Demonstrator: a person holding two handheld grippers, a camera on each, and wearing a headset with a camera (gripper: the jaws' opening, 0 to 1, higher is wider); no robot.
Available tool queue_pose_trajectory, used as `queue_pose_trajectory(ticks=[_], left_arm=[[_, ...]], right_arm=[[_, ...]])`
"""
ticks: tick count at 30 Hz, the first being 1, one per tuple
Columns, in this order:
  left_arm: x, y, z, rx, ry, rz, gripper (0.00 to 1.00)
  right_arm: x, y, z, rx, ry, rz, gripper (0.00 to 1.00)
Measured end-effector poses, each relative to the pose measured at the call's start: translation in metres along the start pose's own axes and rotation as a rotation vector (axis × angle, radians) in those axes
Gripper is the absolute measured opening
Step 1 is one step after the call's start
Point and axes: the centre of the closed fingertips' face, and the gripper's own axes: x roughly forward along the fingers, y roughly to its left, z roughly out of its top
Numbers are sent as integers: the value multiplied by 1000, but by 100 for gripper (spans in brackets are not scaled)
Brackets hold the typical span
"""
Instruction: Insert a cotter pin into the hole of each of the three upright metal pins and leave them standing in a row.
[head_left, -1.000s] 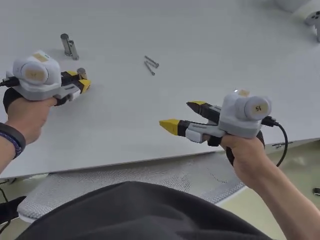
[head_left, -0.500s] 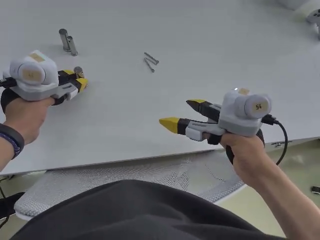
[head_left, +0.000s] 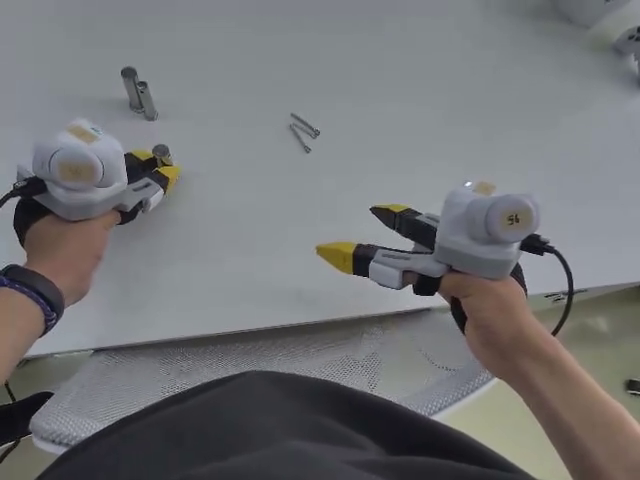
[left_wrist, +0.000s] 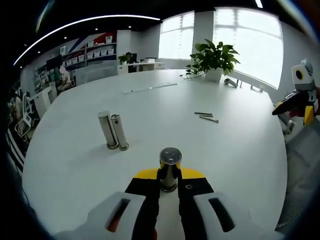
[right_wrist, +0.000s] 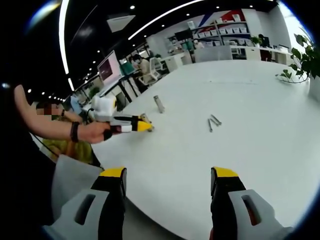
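White table (head_left: 400, 60): left claw (left_wrist: 170, 176) clamps upright silver metal pin (left_wrist: 170, 157), base hidden; right claw (right_wrist: 169, 172) wide, empty.

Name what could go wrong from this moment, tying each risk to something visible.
1. The left gripper is shut on one upright metal pin; an uneven release could tip it.
2. The other two pins stand close together, so a nudge to one might topple both.
3. The cotter pins are thin and lie flat on the table; the open right gripper may push them away rather than grasp one.
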Motion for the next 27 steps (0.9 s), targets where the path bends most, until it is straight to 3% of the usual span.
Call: queue_pose_trajectory(ticks=[9,18,24,27], left_arm=[[-1,-2,0,-18,-9,42,11],[0,-1,-1,-68,-13,42,13],[1,-2,-1,-97,-13,36,21],[0,-3,-1,-99,-15,31,21]], right_arm=[[-1,-2,0,-5,1,1,70],[-1,-4,0,-2,-2,-1,70],[-1,-3,-1,3,-4,-6,70],[-1,-3,0,2,-5,-6,70]])
